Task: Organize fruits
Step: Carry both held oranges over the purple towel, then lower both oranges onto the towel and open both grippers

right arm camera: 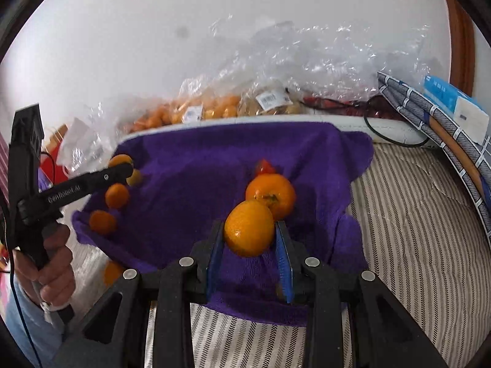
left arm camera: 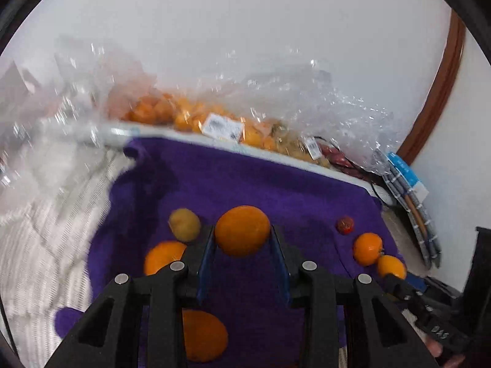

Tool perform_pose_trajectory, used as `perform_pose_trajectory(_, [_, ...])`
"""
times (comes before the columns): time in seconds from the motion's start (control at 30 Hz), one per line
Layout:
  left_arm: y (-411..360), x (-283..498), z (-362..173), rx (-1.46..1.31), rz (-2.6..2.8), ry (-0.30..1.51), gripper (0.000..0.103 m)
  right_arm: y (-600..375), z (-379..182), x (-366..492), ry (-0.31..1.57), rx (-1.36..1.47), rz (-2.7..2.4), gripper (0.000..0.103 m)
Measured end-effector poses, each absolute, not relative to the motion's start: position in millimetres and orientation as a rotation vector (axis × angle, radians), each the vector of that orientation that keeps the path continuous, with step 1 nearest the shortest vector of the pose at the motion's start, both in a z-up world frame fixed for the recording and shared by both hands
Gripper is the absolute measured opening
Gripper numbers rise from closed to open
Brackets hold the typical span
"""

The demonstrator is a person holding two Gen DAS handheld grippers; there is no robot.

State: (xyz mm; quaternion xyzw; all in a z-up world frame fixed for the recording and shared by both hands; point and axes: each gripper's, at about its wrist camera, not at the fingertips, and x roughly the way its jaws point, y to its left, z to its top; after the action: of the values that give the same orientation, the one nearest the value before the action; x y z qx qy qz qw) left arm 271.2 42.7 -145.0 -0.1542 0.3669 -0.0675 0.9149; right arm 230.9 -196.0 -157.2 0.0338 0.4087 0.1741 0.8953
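With each gripper clamped on round, smooth fruit above the purple towel [right arm camera: 196, 159], the left gripper [left arm camera: 242, 236] on an orange [left arm camera: 242, 230] and the right gripper [right arm camera: 249, 233] on a smaller orange [right arm camera: 248, 228] near the towel's right edge, either could squirt free and roll off onto the striped bedding [right arm camera: 414, 245]. The right one sits just beside a persimmon [right arm camera: 276, 191], so lowering it risks a knock. "GenRobot.AI" reads on the left tool; the bag labels [left arm camera: 223, 127] are illegible.
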Motion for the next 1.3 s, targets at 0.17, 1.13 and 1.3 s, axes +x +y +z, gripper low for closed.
perform_pose_trajectory(0.17, [41, 274, -151, -0.307, -0.134, 0.766, 0.034, -194, -166, 235, 0.866, 0.041, 0.339, 0.033])
perform_pose_trajectory(1.13, [23, 279, -163, -0.231, -0.136, 0.803, 0.043, -182, -156, 210, 0.717, -0.103, 0.254, 0.060])
perform_pose_trajectory(1.3, [21, 273, -155, -0.216, -0.143, 0.755, 0.046, -186, -150, 204, 0.719, -0.099, 0.168, 0.061])
